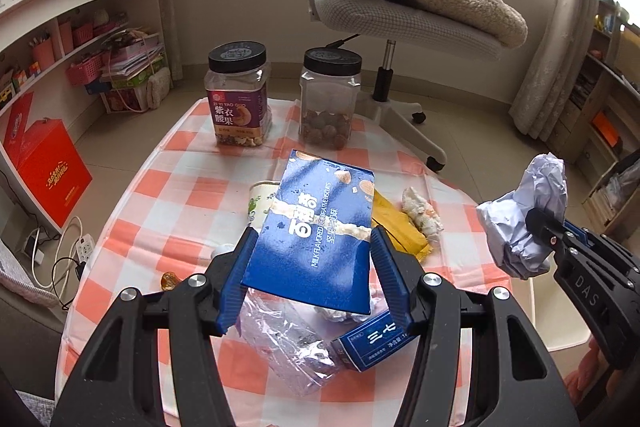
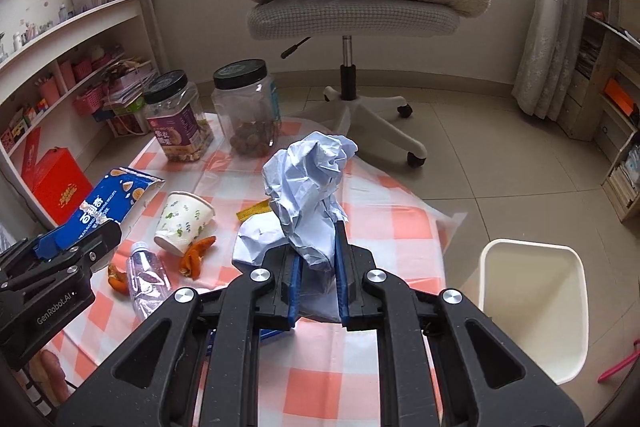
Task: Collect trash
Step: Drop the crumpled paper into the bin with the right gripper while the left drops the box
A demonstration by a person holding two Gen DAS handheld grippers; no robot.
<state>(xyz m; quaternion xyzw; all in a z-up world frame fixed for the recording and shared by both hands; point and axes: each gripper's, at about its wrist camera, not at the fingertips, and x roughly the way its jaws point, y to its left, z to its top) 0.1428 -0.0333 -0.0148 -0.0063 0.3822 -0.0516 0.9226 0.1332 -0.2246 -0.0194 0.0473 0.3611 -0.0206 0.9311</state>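
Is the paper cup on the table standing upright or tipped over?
Tipped over: the paper cup lies on its side on the checkered tablecloth.

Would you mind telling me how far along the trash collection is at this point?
Nothing shows inside the white bin yet. In hand: the left tool grips the blue biscuit box, the right tool crumpled paper. Left on the table: paper cup, plastic bottle, orange peels, yellow wrapper.

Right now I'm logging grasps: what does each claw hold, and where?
Left claw grips the blue biscuit box by its side edges near its lower end. Right claw pinches the crumpled paper at its bottom.
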